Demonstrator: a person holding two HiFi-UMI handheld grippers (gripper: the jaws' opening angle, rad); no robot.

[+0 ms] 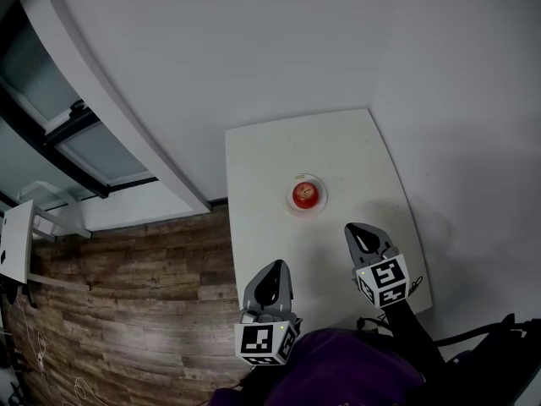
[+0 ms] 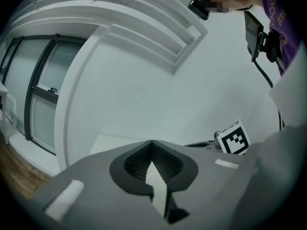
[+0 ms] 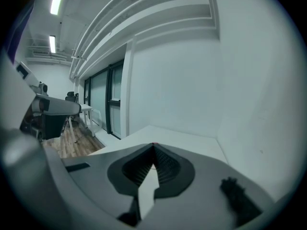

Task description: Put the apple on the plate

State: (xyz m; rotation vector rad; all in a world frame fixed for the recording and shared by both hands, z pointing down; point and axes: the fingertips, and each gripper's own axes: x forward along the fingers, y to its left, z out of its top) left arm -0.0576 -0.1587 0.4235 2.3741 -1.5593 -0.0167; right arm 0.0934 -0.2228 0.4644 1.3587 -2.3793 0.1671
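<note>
Apple [image 1: 305,194] sits on the plate [image 1: 306,213] mid-surface [image 1: 355,155], 1 o'clock from our left gripper [image 1: 274,269], 11 o'clock from our right gripper [image 1: 357,232], both clenched on nothing, so we judge it placed and would hold back without nudging the plate.

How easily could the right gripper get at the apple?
Probably yes, easily: only bare table lies between the right gripper and the apple on its plate, though its shut jaws must open first.
</note>
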